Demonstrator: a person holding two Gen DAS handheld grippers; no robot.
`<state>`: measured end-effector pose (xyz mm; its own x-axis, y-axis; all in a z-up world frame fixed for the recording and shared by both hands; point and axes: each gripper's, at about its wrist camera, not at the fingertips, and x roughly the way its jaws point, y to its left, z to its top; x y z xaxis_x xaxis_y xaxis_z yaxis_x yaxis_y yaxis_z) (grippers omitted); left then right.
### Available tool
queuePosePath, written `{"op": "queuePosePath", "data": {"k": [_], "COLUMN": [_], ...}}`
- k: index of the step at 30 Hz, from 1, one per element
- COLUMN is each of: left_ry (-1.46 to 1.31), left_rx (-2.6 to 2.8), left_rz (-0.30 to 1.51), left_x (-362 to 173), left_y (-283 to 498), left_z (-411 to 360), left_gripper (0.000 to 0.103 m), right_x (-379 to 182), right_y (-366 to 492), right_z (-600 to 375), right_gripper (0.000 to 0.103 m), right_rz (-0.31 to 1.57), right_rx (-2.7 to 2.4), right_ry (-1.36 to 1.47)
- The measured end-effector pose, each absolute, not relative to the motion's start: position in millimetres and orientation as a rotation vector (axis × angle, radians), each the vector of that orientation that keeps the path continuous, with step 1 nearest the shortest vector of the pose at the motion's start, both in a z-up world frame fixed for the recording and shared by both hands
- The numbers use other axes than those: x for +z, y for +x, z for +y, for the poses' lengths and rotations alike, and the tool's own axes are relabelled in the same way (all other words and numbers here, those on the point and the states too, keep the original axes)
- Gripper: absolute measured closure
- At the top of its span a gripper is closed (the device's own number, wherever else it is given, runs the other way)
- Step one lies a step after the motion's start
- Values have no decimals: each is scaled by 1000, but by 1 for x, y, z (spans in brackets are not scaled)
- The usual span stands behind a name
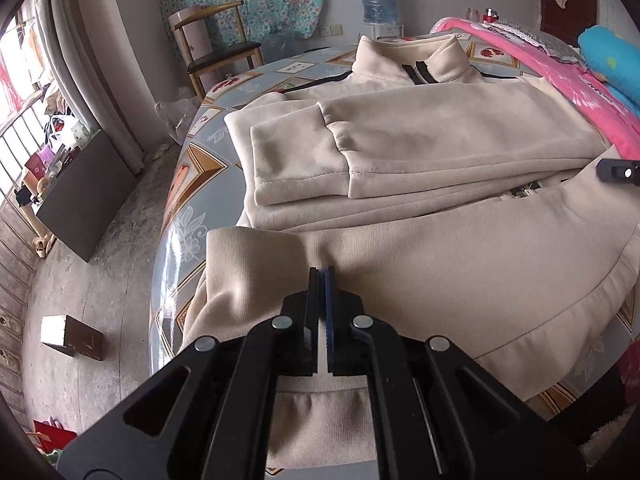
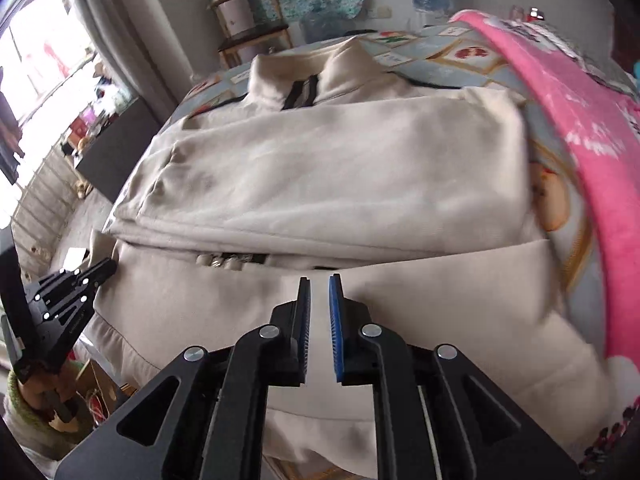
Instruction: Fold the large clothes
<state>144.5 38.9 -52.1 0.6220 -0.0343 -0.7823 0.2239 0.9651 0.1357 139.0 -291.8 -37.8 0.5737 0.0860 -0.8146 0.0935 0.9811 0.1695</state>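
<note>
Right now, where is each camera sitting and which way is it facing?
Left wrist: on the left gripper, shut on the cream jacket's hem, facing its collar; only the right gripper's tip shows.
Right wrist: on the right gripper, jaws apart above the hem; a hand shows.
Shared: jacket, chair.

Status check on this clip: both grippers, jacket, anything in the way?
Left gripper shut on the cream fleece jacket hem. Right gripper open, empty, above it. Sleeves folded across. Pink blanket alongside, not blocking.
</note>
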Motion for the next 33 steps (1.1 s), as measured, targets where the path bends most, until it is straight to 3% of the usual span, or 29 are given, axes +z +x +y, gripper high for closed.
{"op": "queuePosePath", "data": {"k": [1,3,11,12,16,22,25,30,33], "left_ry": [227,222,250,253,268,118,98,182,263], "left_rx": [-149,-146,-125,-121,-107,-130,-128,-109,-87], "left_rz": [890,893,899,900,898,840,824,891,858], "left_x": [-52,-52,-51,-51,-51,-22,-14,-48,-50], "left_y": [145,145,146,145,146,140,146,166,163], "left_z": [39,39,34,33,30,48,51,38,28], "left_gripper": [101,101,101,101,101,101,101,101,101], "right_x": [-33,-31,-56,-59,-58,-5,-19,-71,-67], "right_y": [134,128,150,153,147,116,125,154,155], "right_z": [-307,-335,-345,-339,-331,-342,-358,-363,-360], "right_gripper": [67,62,61,62,93,95,95,95,92], "right_rz": [948,944,991,991,944,717,728,818,837], "right_rx": [-65,-160,-128,-112,-110,-70,-84,-121,-144], "right_ry": [192,164,29,-1,-38,103,179,196,177]}}
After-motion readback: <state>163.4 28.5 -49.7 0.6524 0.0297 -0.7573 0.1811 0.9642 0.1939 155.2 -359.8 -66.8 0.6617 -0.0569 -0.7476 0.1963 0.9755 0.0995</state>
